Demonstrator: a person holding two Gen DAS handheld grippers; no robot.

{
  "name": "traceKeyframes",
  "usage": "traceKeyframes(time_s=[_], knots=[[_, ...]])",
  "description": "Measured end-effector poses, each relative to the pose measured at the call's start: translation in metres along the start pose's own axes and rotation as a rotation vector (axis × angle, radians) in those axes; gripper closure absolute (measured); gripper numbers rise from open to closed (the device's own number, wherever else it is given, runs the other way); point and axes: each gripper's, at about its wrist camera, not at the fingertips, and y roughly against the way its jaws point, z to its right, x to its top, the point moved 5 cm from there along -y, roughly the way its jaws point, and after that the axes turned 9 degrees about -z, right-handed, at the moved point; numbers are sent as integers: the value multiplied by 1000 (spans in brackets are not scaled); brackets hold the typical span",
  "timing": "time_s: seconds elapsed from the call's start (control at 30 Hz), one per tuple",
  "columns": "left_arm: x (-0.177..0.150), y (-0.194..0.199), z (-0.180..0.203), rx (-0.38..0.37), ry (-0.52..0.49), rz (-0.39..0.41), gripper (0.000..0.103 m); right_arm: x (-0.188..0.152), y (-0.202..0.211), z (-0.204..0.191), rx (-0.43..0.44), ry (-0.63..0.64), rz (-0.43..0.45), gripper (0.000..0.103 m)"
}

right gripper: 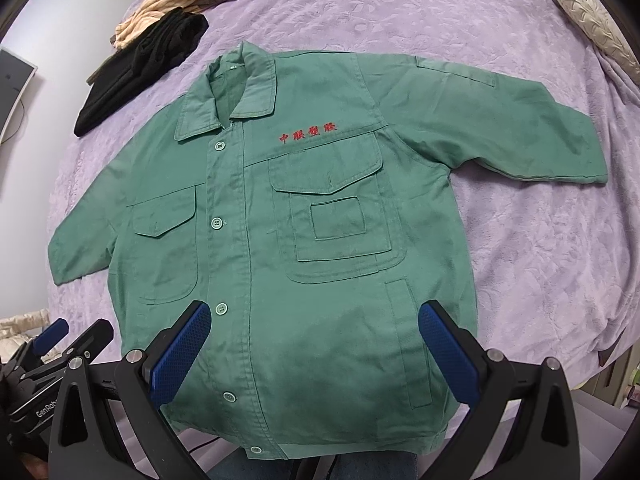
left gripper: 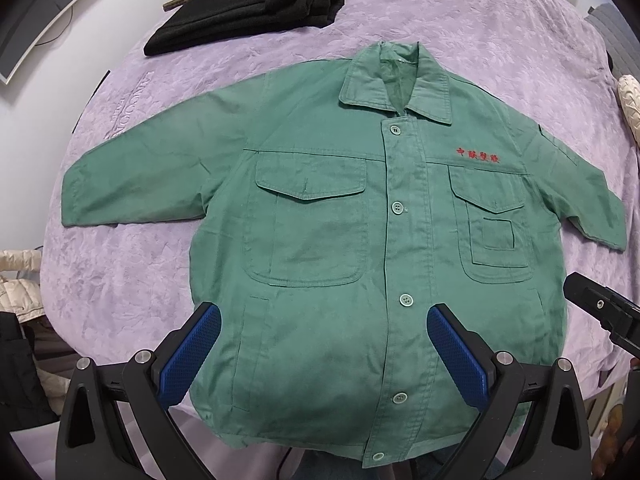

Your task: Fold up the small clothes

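Both tools spread wide, holding nothing: left gripper (left gripper: 324,320) and right gripper (right gripper: 314,318) hover over the hem of the green jacket (left gripper: 340,220), lying flat, buttoned, front up on the purple bedspread (right gripper: 540,260). Pinch each sleeve cuff (not mid-sleeve), fold inward square to the placket.

Left wrist view: looks forward and down between its own fingers from the jacket's (left gripper: 320,220) hem, toward the collar at 12 o'clock, near. Right wrist view: same stance, set further right, collar at 11 o'clock. Shared: whole jacket (right gripper: 280,220), purple bedspread (left gripper: 500,40), black garment (right gripper: 140,68).
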Motion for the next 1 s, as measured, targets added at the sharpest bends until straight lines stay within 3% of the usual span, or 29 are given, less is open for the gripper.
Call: traceKeyframes(time_s=[0.3,0.47,0.6,0.77,0.87,1.0], knots=[[5,-15,-8,-29,25,-7,0,5,-11,-9,12,12,-9,0],[10,-30,-28,-132,61,-2,0,1,-11,-35,157,97,25,0],[22,-48,-90,-190,188,62,0,-10,-20,-72,156,197,-2,0],[37,-84,-200,-138,370,135,0,-27,-52,-110,166,219,-90,0],[41,-115,-269,-152,501,157,0,-37,-74,-131,157,241,-140,0],[48,-163,-334,-246,640,143,0,-47,-102,-151,134,258,-205,0]])
